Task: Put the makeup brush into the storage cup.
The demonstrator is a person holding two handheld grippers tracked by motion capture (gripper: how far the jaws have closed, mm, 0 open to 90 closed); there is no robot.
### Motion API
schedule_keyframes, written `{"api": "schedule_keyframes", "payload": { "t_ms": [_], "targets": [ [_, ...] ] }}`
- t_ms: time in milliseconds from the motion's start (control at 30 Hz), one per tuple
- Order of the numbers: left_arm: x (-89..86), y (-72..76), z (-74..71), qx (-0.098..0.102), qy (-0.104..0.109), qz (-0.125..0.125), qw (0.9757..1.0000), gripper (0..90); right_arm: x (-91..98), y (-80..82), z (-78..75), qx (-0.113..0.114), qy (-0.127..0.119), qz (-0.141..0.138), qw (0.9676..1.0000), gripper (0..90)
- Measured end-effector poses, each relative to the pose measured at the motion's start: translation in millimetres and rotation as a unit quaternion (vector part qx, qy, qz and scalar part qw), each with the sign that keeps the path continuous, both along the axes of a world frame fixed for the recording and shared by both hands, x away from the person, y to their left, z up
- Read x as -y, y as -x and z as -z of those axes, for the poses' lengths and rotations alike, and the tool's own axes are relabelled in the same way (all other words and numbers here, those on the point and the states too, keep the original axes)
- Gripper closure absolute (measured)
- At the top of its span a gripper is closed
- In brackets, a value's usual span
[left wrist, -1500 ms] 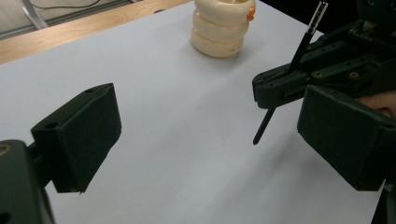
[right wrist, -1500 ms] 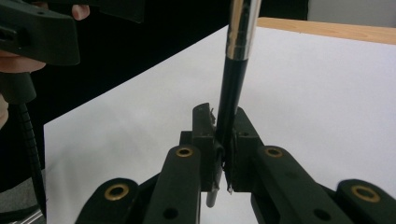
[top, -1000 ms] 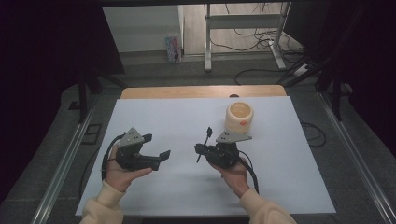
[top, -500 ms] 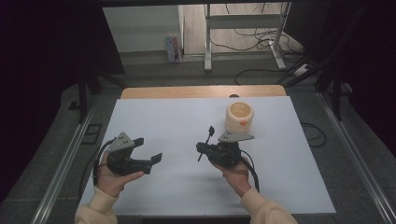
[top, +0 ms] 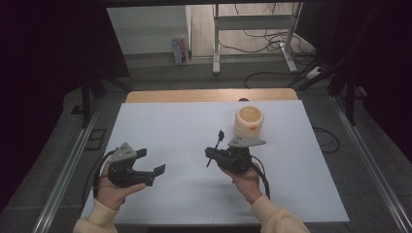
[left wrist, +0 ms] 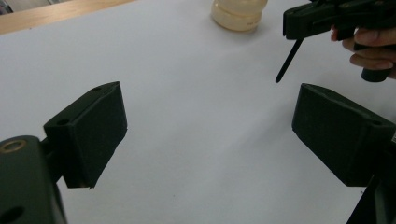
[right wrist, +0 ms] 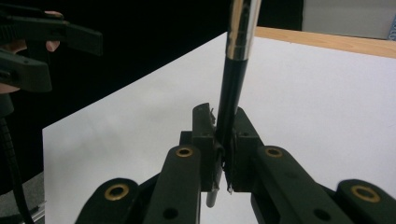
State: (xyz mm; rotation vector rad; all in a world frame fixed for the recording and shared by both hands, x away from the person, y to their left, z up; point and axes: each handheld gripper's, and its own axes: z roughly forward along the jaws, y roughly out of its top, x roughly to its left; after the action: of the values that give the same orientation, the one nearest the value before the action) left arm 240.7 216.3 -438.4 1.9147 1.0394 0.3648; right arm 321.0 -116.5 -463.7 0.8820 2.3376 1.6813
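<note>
My right gripper (top: 217, 148) clamps a black pen (right wrist: 232, 100) upright, my left gripper (top: 149, 161) spread wide and bare, cream jar (top: 249, 120) beyond on white sheet (top: 184, 131).

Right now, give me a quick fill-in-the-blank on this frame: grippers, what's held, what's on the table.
1. The right gripper is shut on a thin black ____.
2. The left gripper has its jaws ____, with nothing between them.
3. The cream jar stands on the white table just beyond the ____ gripper.

Missing words: stick; open; right
</note>
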Motion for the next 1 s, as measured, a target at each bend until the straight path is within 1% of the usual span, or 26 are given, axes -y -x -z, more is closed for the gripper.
{"api": "schedule_keyframes", "payload": {
  "t_ms": [100, 233, 467, 867, 1000],
  "targets": [
    [-2.0, 1.8, 2.9, -0.002, -0.001, -0.004, 1.0, 10.6, 0.7, -0.2, -0.4, 0.001, 0.0, 0.0, 1.0, 83.4],
    [-4.6, 3.9, 6.1, -0.003, -0.007, -0.01, 0.9999, 10.8, 2.1, -0.8, -1.3, 0.004, 0.001, 0.003, 1.0, 83.4],
    [-8.5, 5.1, 12.3, -0.011, -0.011, -0.017, 0.9997, 11.4, 5.4, -3.2, -5.1, 0.009, -0.003, 0.01, 0.9999, 83.4],
    [-8.0, 4.6, 13.0, -0.011, -0.015, -0.018, 0.9997, 12.1, 17.8, -7.4, -16.6, 0.021, -0.018, 0.026, 0.9993, 83.5],
    [-7.9, 4.1, 12.9, -0.009, -0.015, -0.019, 0.9997, 12.0, 17.9, -9.7, -19.2, 0.023, -0.021, 0.029, 0.9991, 83.5]
  ]
}}
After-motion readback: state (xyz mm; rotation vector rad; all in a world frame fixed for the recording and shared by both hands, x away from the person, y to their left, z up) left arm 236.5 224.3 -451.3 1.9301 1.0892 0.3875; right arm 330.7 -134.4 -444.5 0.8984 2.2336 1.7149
